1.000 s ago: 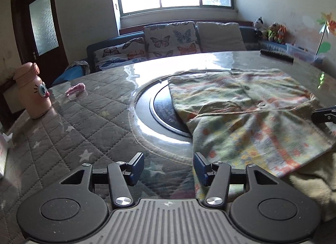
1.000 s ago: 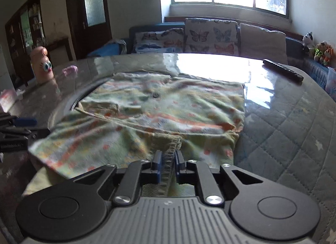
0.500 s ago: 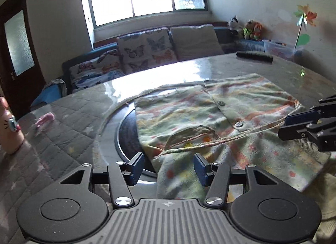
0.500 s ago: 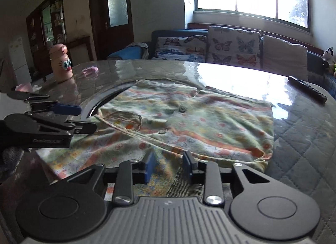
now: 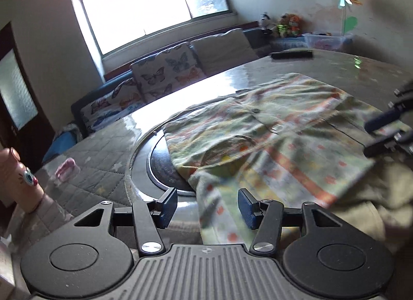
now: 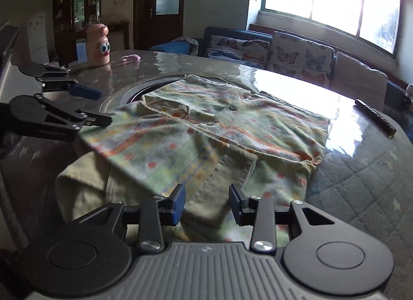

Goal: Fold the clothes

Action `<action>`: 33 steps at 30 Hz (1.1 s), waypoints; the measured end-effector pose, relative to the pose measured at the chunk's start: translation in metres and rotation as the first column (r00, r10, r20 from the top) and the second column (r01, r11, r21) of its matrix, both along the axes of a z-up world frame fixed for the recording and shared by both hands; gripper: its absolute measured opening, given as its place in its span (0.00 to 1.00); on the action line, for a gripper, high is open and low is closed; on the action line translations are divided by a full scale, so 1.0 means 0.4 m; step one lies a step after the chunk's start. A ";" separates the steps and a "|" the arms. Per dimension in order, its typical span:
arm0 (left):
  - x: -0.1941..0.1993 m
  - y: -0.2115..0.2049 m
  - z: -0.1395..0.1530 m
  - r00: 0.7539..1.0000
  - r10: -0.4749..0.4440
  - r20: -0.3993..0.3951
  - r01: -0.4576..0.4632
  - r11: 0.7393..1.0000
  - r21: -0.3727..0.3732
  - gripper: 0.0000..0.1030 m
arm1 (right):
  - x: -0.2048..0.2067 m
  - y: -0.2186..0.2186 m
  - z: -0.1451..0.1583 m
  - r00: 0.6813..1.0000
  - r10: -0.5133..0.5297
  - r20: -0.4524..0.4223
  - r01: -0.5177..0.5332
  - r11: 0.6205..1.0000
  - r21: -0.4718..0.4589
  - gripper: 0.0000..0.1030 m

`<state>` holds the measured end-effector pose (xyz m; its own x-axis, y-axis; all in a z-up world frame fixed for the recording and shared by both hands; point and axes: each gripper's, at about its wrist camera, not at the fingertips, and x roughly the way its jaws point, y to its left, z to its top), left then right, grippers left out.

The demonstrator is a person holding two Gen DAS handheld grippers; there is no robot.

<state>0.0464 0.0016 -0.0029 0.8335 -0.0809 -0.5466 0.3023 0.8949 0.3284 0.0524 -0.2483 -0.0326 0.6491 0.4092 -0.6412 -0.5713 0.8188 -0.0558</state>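
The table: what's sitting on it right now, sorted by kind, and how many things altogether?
Patterned shirt: 1
Plain cream garment under it: 1
Pink bottle with cartoon eyes: 1
Small pink item, too blurred to name: 1
Black remote: 1
Total: 5

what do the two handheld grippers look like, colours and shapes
Both match: the left gripper and right gripper are matte black, with a ribbed grey-black centre plate, two round disc housings, silver pivot screws on slim linkage arms, and blue ridged pads. No cables or sleeves show.
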 end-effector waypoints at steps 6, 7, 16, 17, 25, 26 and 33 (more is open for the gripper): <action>-0.116 -0.038 -0.024 0.986 -0.165 0.022 0.161 0.980 0.118 0.54 | -0.022 -0.032 -0.001 0.999 -0.018 -0.027 0.019 0.999 0.032 0.37; -0.128 -0.049 -0.030 0.981 -0.193 0.024 0.188 0.973 0.136 0.54 | -0.024 -0.033 0.003 1.000 -0.020 -0.024 0.020 0.999 0.034 0.37; -0.164 -0.148 -0.060 0.923 -0.378 0.067 0.362 0.916 0.173 0.54 | -0.075 -0.064 0.034 1.000 0.008 0.023 -0.008 1.000 -0.028 0.50; -0.164 -0.156 -0.060 0.916 -0.395 0.075 0.378 0.909 0.174 0.54 | -0.083 -0.066 0.032 1.000 0.016 0.025 -0.014 0.999 -0.043 0.51; -0.110 -0.183 -0.039 0.904 -0.421 0.076 0.414 0.906 0.087 0.18 | -0.120 -0.046 0.013 0.993 0.100 0.066 -0.093 0.990 -0.109 0.68; -0.097 -0.182 -0.030 0.910 -0.407 0.077 0.403 0.913 0.066 0.17 | -0.121 -0.033 0.011 0.989 0.120 0.082 -0.111 0.988 -0.108 0.69; -0.021 -0.168 0.023 0.939 -0.336 0.079 0.340 0.939 -0.049 0.14 | -0.070 0.021 -0.002 0.984 0.150 0.098 -0.144 0.987 -0.069 0.58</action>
